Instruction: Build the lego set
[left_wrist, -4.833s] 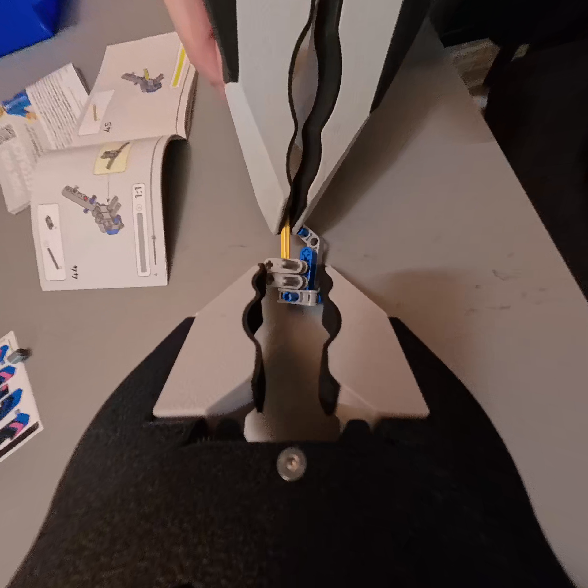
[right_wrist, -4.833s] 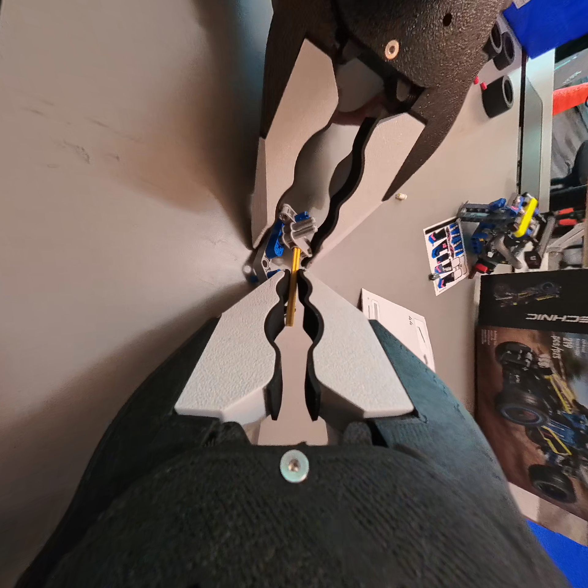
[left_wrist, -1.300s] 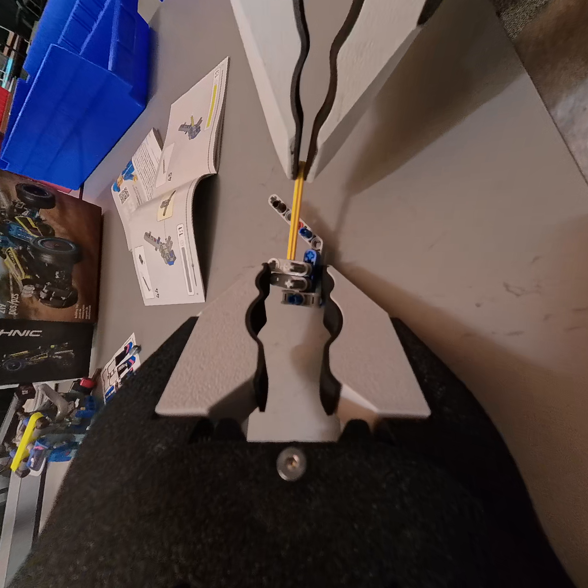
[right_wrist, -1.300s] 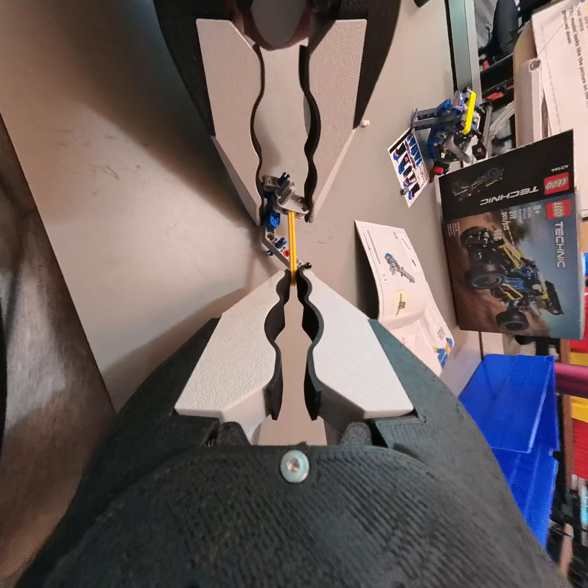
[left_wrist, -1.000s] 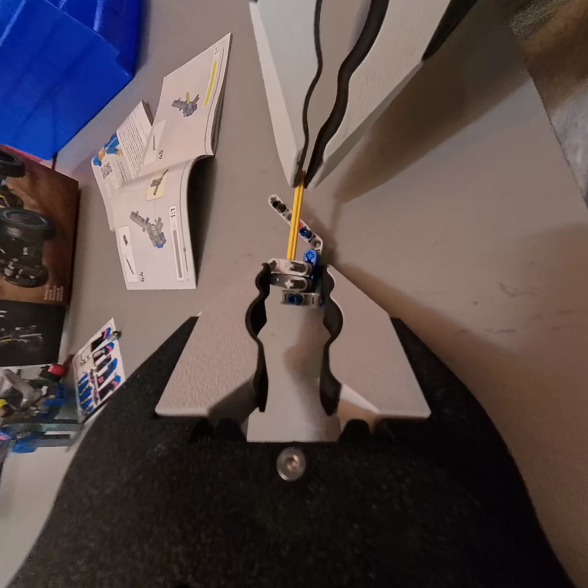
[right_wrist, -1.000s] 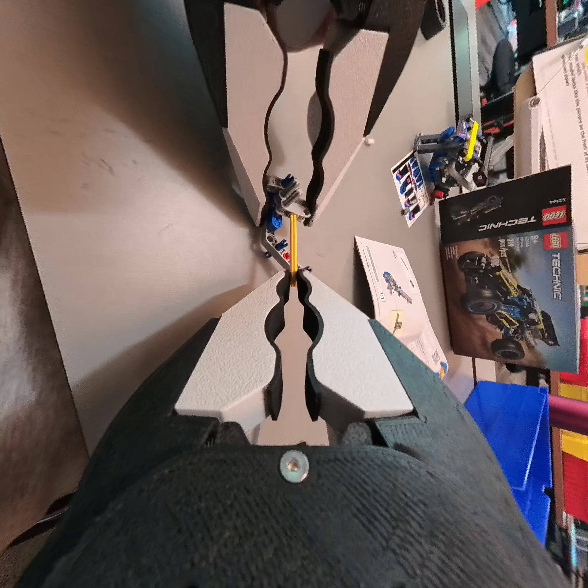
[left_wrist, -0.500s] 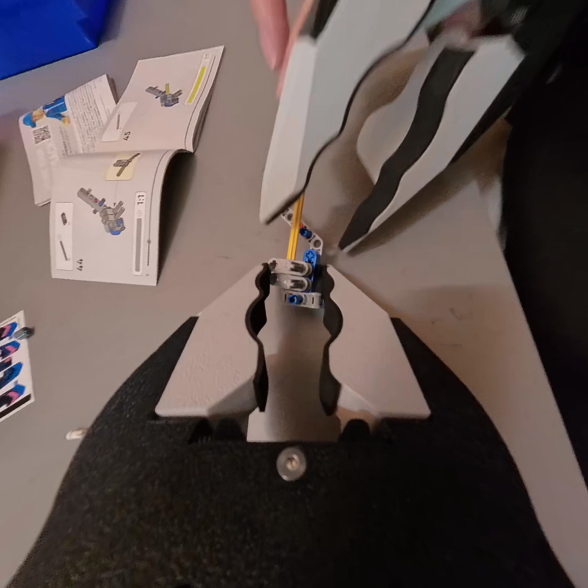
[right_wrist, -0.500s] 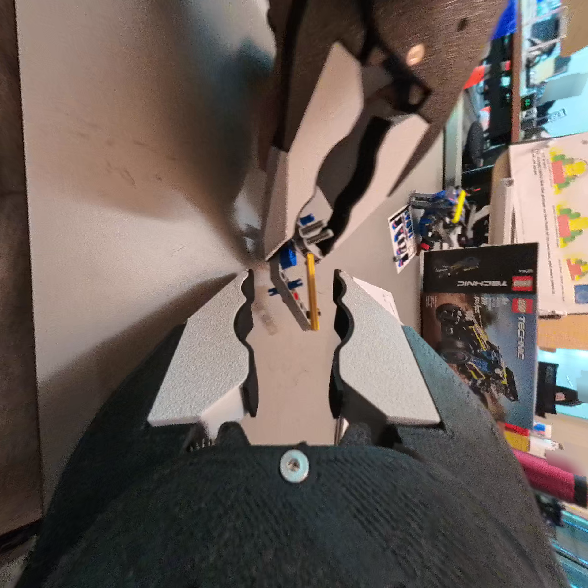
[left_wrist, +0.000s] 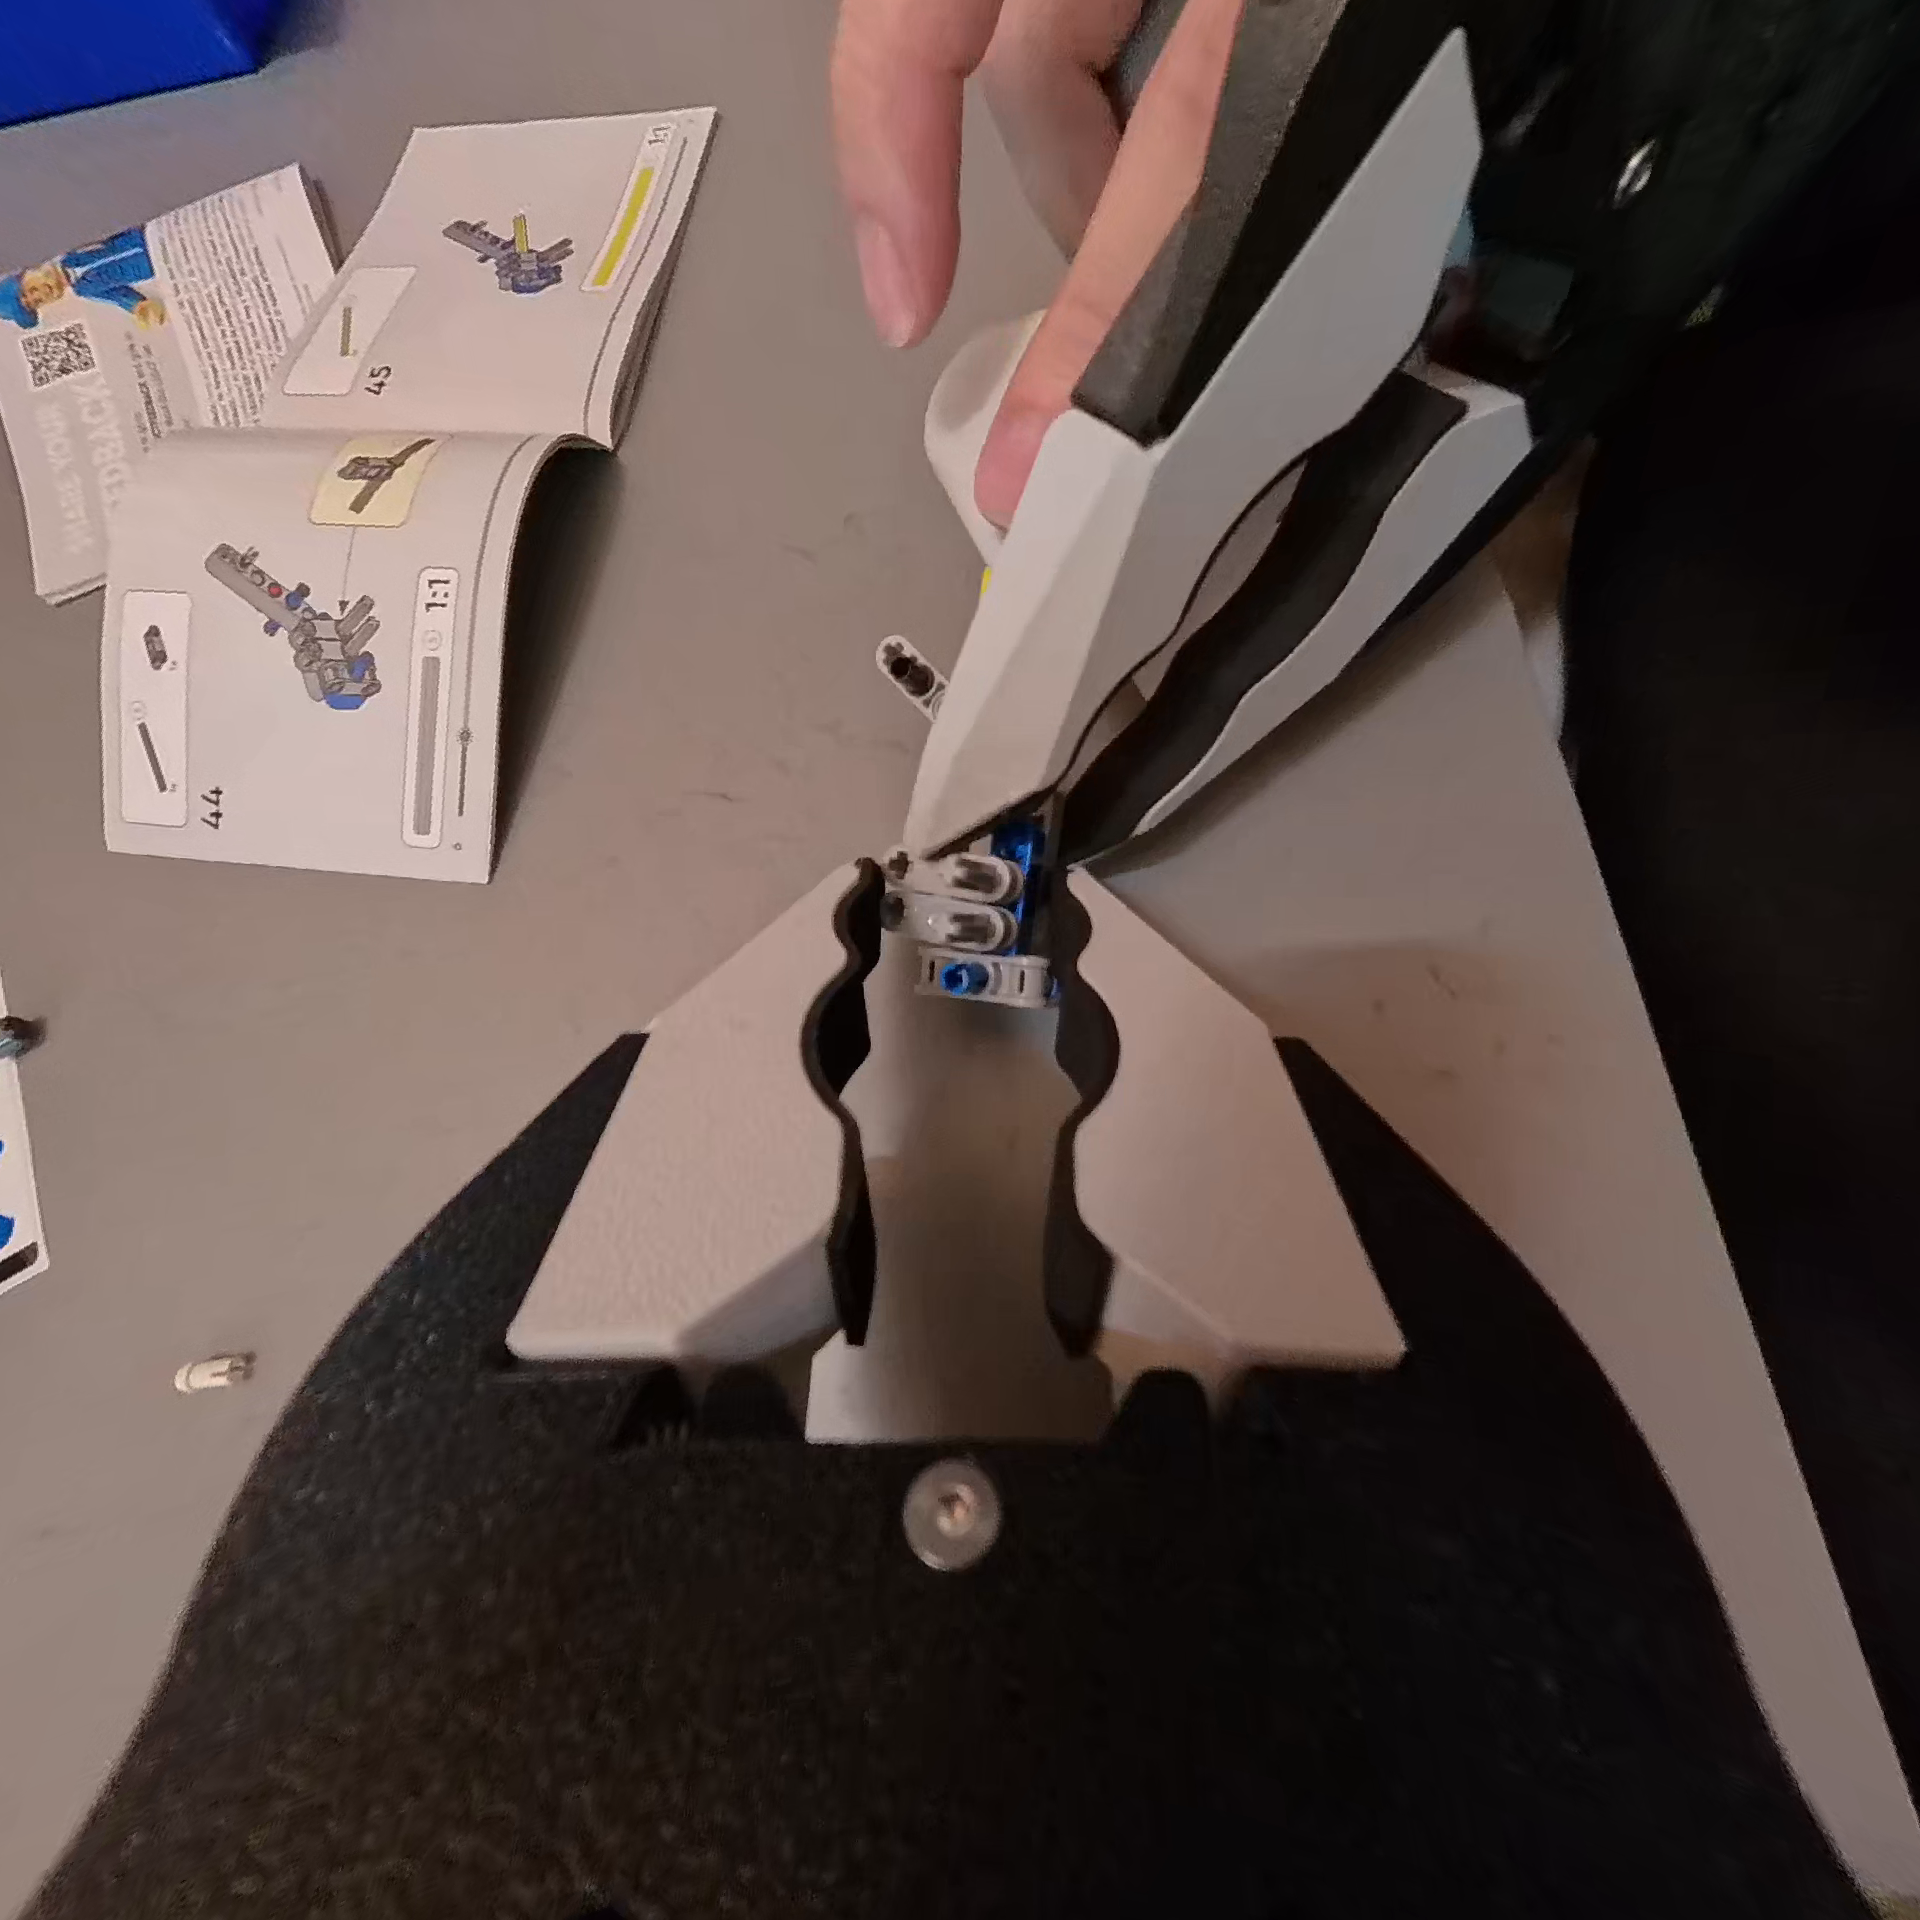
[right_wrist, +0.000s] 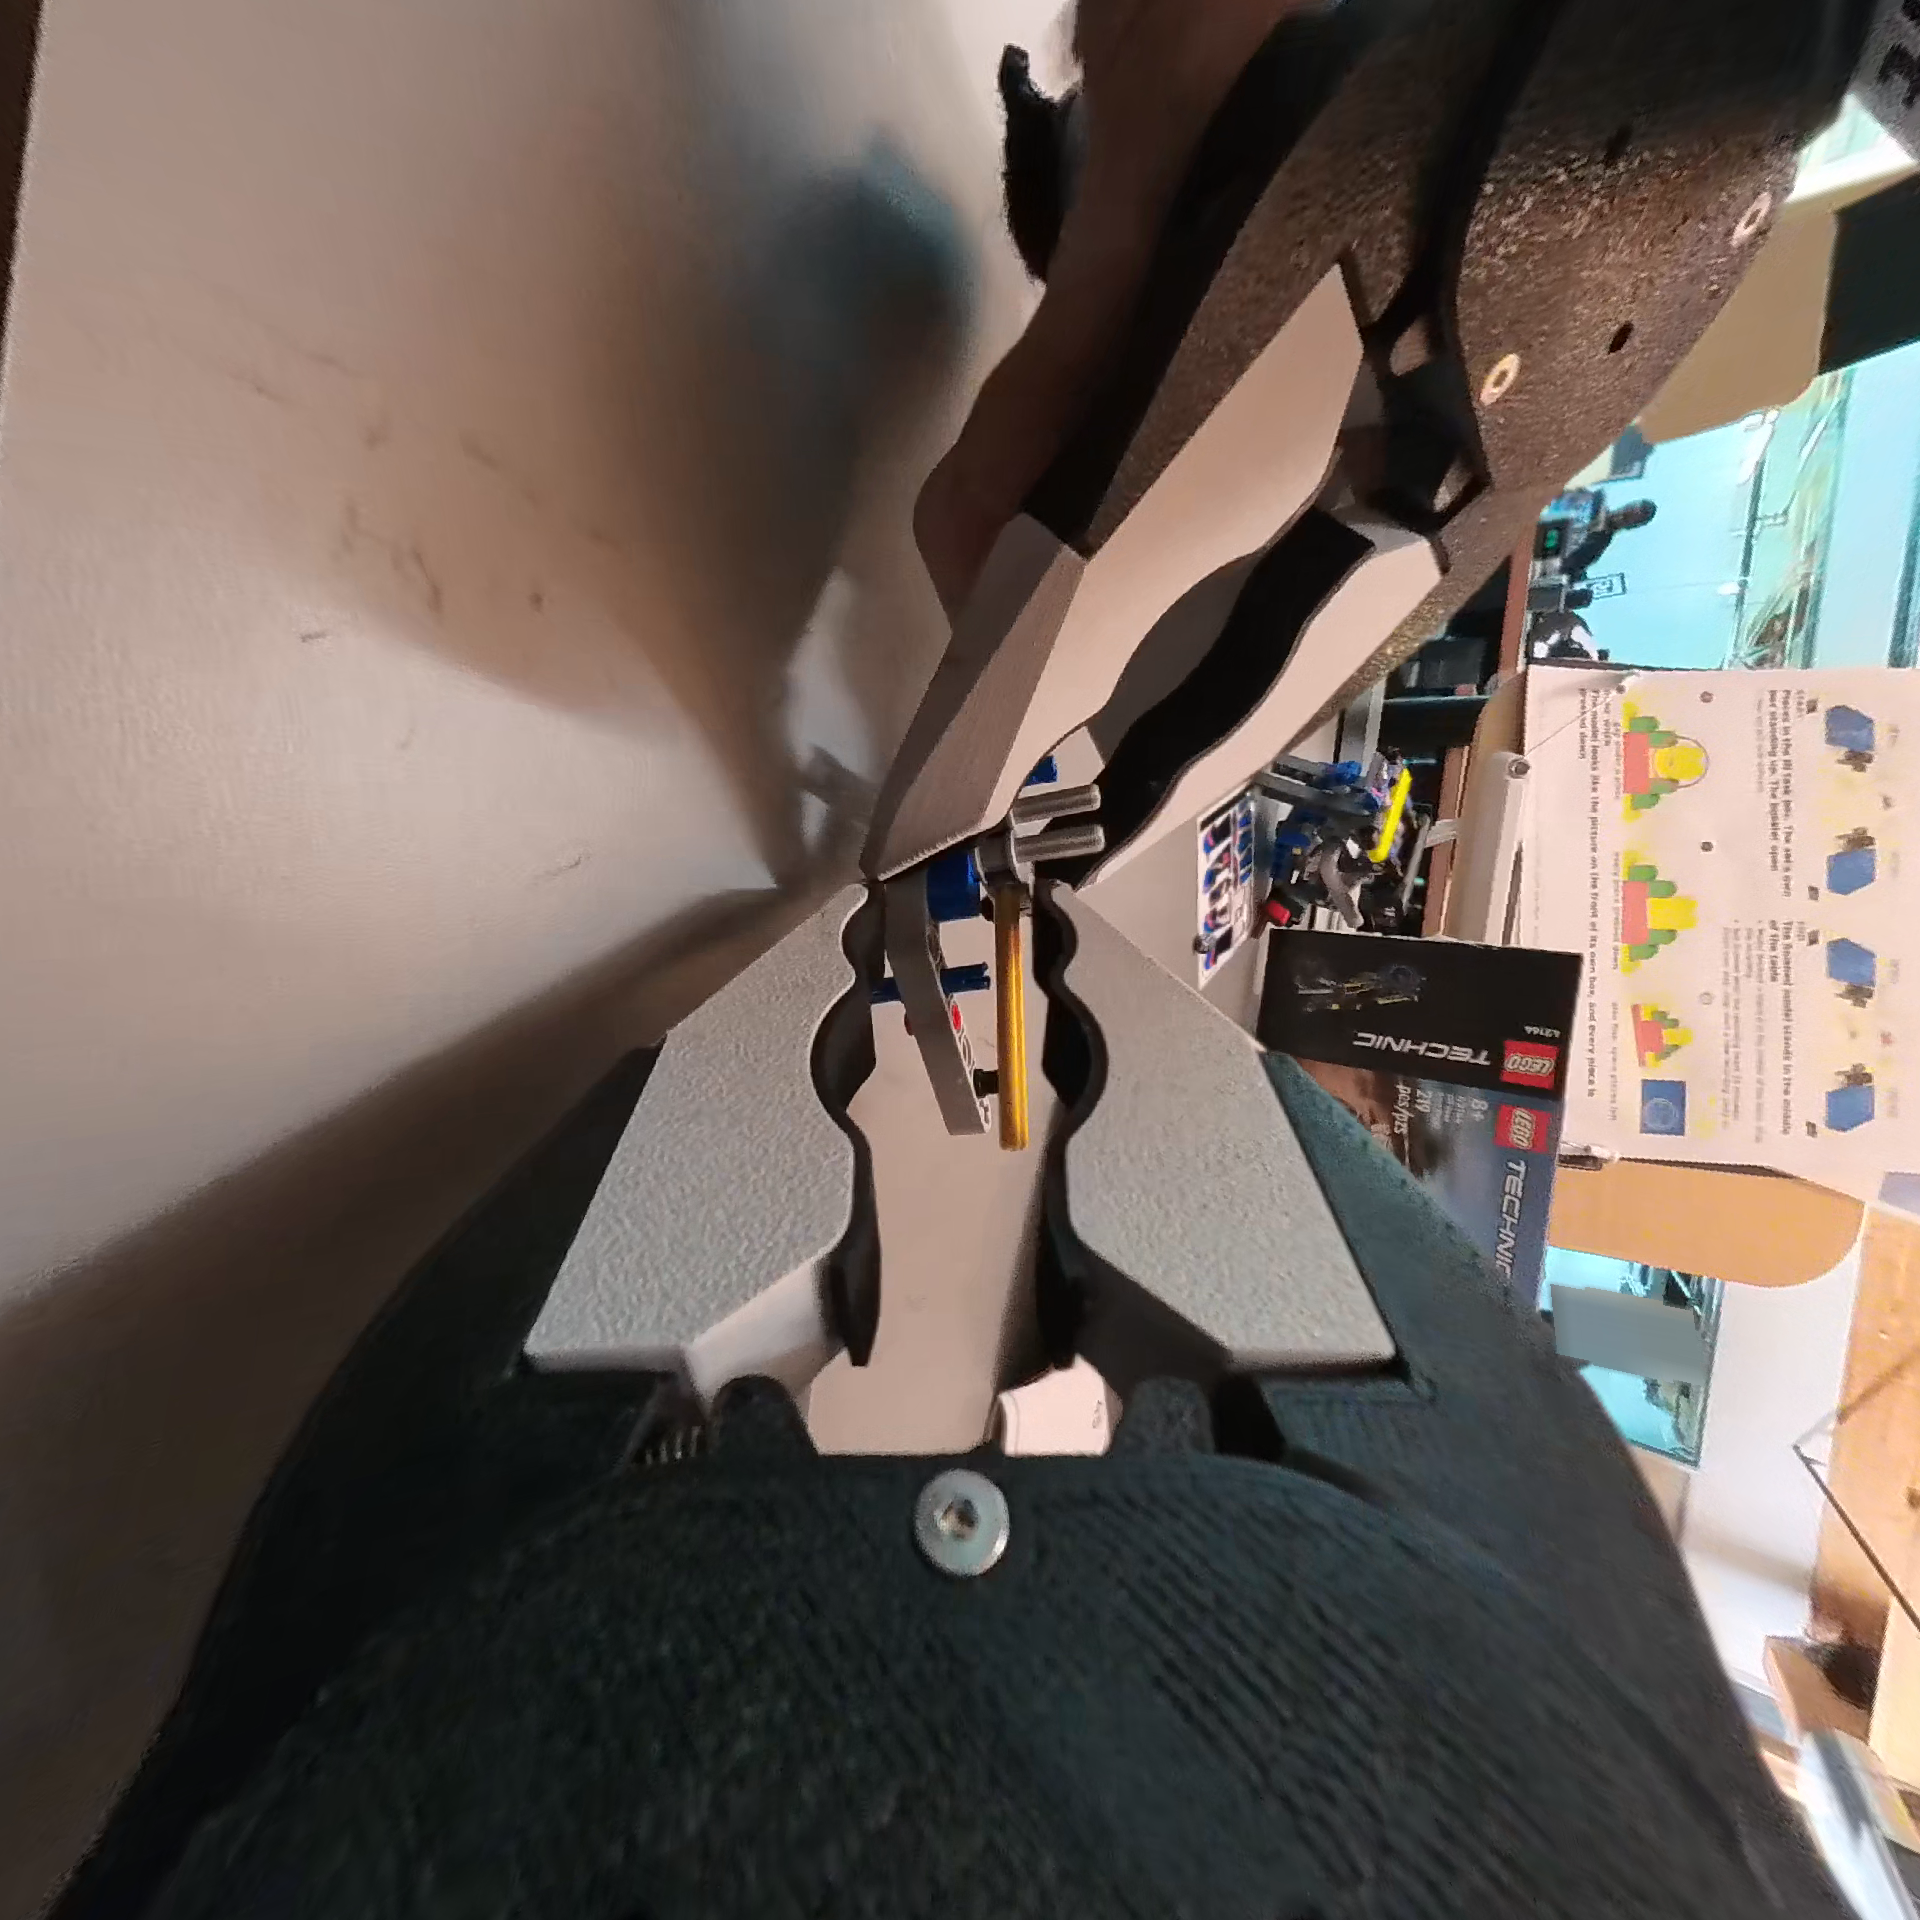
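Observation:
My left gripper is shut on a small grey and blue lego assembly, held at its fingertips above the grey table. A yellow axle and a bent grey beam stick out of the assembly toward my right gripper. My right gripper is open, and its fingers straddle the axle and the beam without clearly gripping either. In the left wrist view the right gripper comes in from the upper right, tip to tip with the left one, with a hand behind it.
An open instruction booklet lies at the left, with a loose pale pin nearer me. A blue bin is at the back left. The lego box, a sticker sheet and a part-built model are at the right. The grippers are tip to tip, or close to it. From either gripper's tips it is about 15 cm to the loose pale pin.
My right gripper let go of the yellow axle, opened, and moved forward so its fingers straddle the axle and beam. My left gripper kept its hold on the assembly.

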